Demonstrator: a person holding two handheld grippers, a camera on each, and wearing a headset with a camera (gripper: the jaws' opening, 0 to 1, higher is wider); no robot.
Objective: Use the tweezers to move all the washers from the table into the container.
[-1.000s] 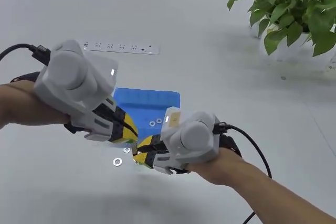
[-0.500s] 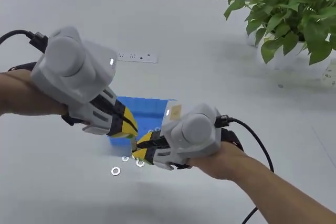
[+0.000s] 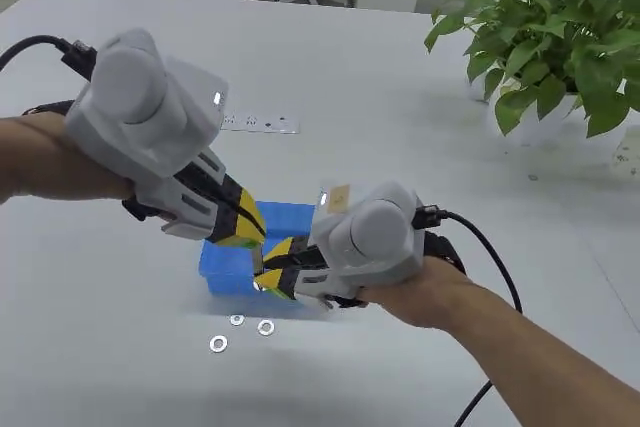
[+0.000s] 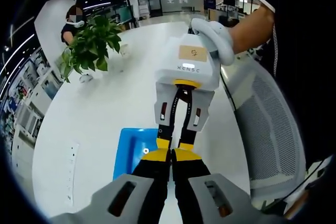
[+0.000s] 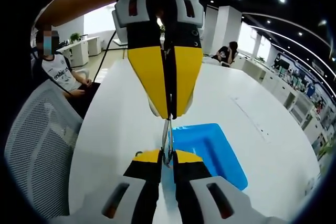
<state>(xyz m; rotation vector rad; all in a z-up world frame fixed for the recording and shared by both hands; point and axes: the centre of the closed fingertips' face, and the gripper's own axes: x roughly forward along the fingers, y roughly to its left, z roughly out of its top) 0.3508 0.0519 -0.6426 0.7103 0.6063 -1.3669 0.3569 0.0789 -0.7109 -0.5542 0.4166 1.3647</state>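
The container (image 3: pixel 222 265) is set on the table (image 3: pixel 420 117). Three washers (image 3: pixel 237 320) are laid just before it, and one washer (image 4: pixel 146 151) lies in it. A power strip (image 3: pixel 255 123) is placed behind the container and a plant (image 3: pixel 545 37) at the far right. Above the container, the left gripper (image 3: pixel 248 232) and the right gripper (image 3: pixel 268 275) are brought tip to tip, with the tweezers (image 5: pixel 167 140) clamped in both.

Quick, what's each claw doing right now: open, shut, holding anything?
Left claw: shut on the tweezers.
Right claw: shut on the same tweezers.
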